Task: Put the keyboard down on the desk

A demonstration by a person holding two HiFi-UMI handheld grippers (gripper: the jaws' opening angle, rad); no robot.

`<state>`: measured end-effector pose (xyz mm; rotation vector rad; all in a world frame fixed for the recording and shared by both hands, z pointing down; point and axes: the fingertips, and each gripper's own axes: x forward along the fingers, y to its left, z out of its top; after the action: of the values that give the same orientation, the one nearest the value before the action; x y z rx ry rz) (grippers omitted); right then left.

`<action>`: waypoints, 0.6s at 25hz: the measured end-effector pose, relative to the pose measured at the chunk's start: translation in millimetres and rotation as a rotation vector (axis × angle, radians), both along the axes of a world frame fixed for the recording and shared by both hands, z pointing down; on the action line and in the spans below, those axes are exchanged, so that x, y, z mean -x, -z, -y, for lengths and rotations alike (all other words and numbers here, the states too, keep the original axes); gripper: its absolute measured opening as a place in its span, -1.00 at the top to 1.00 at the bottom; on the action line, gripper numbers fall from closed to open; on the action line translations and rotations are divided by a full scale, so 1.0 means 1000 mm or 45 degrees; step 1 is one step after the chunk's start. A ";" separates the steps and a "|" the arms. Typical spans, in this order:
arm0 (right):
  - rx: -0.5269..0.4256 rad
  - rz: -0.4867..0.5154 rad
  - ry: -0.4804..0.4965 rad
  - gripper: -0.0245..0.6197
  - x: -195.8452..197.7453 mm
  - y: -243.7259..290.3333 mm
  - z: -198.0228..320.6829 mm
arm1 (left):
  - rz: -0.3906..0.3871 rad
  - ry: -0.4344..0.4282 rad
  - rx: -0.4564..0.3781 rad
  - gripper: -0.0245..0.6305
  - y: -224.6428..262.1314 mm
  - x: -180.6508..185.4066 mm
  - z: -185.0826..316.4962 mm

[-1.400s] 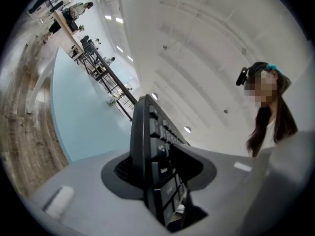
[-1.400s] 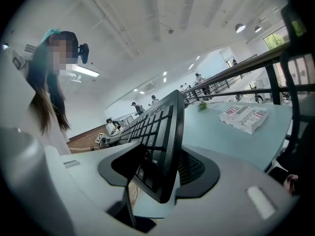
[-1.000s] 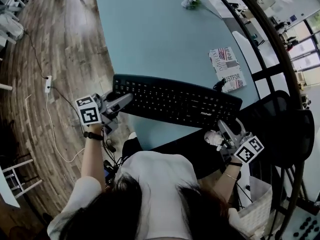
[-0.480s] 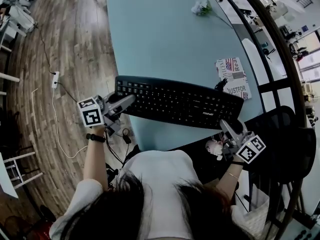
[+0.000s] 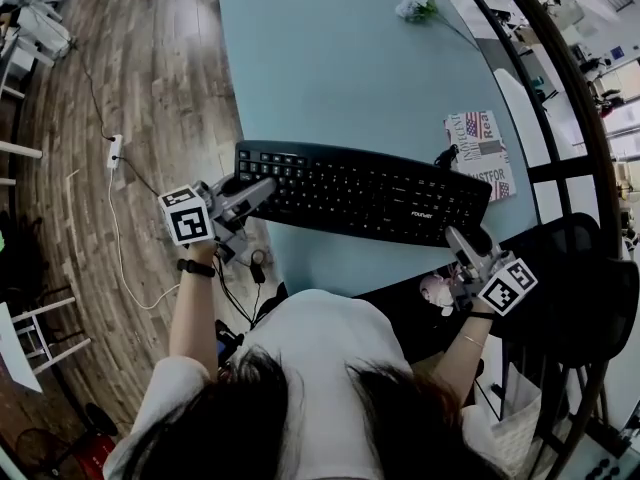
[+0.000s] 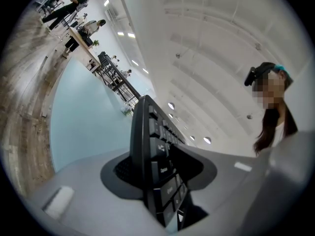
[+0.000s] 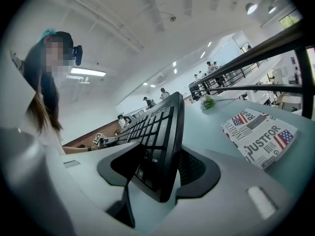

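A black keyboard (image 5: 365,193) lies lengthwise across the near edge of the pale blue desk (image 5: 330,58). Whether it rests on the desk I cannot tell. My left gripper (image 5: 255,190) is shut on its left end. In the left gripper view the keyboard (image 6: 152,146) stands edge-on between the pads of the left gripper (image 6: 157,166). My right gripper (image 5: 462,243) holds the right end. In the right gripper view the keyboard (image 7: 157,132) sits between the pads of the right gripper (image 7: 160,168), whose jaws are opening slightly, the pads still against it.
A printed booklet (image 5: 482,153) lies on the desk just beyond the keyboard's right end, also the booklet (image 7: 261,136). A small flower bunch (image 5: 415,6) sits at the far edge. A dark chair (image 5: 570,268) stands at right. A power strip (image 5: 116,151) and cable lie on the wood floor.
The head view has shifted a little. Both grippers stay clamped on the keyboard's ends, and it keeps about the same place over the desk's near edge.
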<state>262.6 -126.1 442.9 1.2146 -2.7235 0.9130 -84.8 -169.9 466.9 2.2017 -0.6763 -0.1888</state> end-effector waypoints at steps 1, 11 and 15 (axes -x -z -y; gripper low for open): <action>0.008 -0.001 -0.004 0.30 0.001 -0.003 0.001 | 0.002 0.003 0.007 0.30 -0.003 0.001 0.001; 0.131 -0.007 -0.070 0.28 -0.006 -0.057 0.010 | 0.033 -0.012 0.098 0.28 -0.051 -0.006 0.019; 0.180 0.001 -0.096 0.26 -0.009 -0.083 0.010 | 0.049 -0.016 0.141 0.28 -0.073 -0.006 0.021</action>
<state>271.4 -136.0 525.8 1.2967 -2.5786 1.0936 -78.4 -190.5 540.0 2.1076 -0.6776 -0.1005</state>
